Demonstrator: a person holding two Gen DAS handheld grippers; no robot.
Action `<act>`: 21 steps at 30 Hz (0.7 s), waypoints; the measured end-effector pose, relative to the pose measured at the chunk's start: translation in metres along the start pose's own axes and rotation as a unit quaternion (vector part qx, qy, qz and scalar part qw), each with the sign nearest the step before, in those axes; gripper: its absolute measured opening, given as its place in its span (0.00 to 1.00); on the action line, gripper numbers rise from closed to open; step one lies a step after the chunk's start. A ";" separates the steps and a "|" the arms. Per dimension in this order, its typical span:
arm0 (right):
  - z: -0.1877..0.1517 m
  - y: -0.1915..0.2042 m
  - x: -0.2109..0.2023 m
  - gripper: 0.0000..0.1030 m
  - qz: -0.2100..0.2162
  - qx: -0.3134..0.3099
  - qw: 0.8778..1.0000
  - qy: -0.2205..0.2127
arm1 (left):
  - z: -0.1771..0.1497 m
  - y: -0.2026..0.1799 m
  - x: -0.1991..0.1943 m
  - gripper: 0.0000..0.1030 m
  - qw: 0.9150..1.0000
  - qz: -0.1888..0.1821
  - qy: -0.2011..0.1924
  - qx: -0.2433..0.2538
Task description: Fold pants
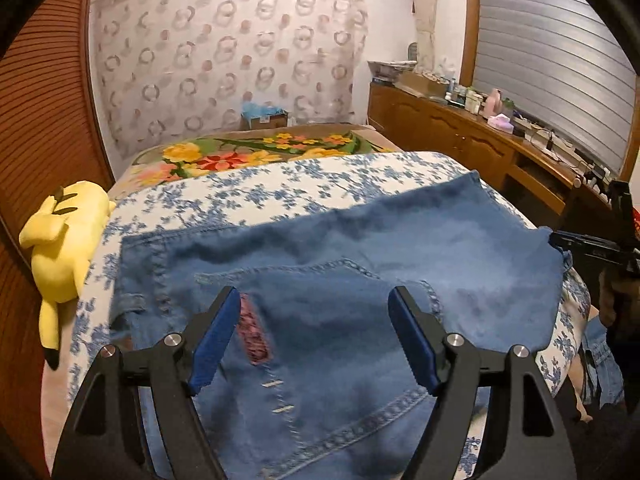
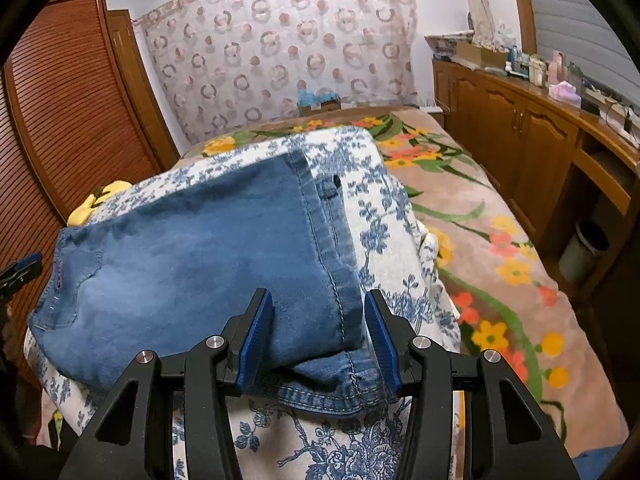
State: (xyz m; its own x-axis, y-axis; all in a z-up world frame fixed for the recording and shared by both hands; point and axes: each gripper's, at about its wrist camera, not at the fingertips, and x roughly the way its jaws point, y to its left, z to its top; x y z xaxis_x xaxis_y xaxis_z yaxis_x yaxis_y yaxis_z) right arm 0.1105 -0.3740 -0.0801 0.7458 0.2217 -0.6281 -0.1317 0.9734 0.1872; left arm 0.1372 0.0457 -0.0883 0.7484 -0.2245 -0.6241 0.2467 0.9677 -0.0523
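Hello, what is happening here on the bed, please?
A person is folding jeans on a bed, with a claw in each hand. The jeans lie already folded over on a blue-flowered sheet. The left claw is open above the pocket end and holds nothing. The right claw is at the other end, its jaws on either side of the folded edge; whether they press on the denim I cannot tell. A yellow plush toy lies beside the sheet.

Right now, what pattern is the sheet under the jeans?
White cotton bed sheet with a blue floral print; clearest in the right wrist view.
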 end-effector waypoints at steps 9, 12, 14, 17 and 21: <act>-0.003 -0.008 -0.021 0.07 0.014 0.010 0.999 -0.039 | -0.014 -0.017 0.012 0.75 1.000 -0.009 0.021 0.007; -0.005 -0.009 -0.041 0.07 0.007 0.012 0.998 -0.069 | -0.015 -0.019 0.012 0.75 1.000 -0.012 0.022 0.007; -0.007 -0.010 -0.050 0.07 0.007 0.011 0.997 -0.075 | -0.016 -0.021 0.011 0.75 1.000 -0.012 0.021 0.009; -0.014 -0.009 -0.050 0.07 -0.005 0.001 0.998 -0.064 | -0.015 -0.021 0.011 0.75 1.000 -0.013 0.020 0.008; -0.022 -0.011 -0.039 0.07 -0.004 0.005 0.999 -0.040 | -0.015 -0.021 0.012 0.75 1.000 -0.015 0.022 0.004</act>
State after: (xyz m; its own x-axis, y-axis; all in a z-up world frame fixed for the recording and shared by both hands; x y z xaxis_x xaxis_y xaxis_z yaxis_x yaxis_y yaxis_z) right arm 0.0688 -0.3921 -0.0739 0.7968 0.2075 -0.5675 -0.1191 0.9747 0.1892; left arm 0.1318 0.0243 -0.1058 0.7134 -0.2475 -0.6555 0.2737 0.9597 -0.0645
